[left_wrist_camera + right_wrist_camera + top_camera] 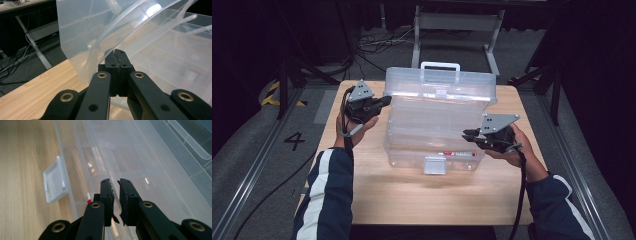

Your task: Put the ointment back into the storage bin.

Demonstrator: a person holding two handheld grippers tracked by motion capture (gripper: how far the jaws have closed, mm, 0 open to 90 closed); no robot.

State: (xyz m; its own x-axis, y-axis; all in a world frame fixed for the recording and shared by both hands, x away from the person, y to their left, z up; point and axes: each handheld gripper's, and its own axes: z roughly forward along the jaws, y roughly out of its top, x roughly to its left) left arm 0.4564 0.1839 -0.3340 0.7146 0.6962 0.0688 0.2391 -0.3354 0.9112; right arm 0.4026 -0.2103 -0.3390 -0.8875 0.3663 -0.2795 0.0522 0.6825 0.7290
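A clear plastic storage box [437,125] stands in the middle of the wooden table [412,195]. Its clear lid [82,37] is tilted up above the base. My left gripper [382,102] is at the box's left rear corner, and in the left gripper view its jaws [119,58] are pressed together on the lid's thin rim. My right gripper [469,135] is at the box's right side, jaws a narrow gap apart [115,183] with nothing between them, over the clear plastic. A white latch [55,182] hangs at the front wall [434,164].
A small red and white item [457,154] lies inside the box near the front. A white carry handle [440,65] tops the far side. Cables and a metal stand [457,30] are on the floor beyond the table. Bare wood lies in front of the box.
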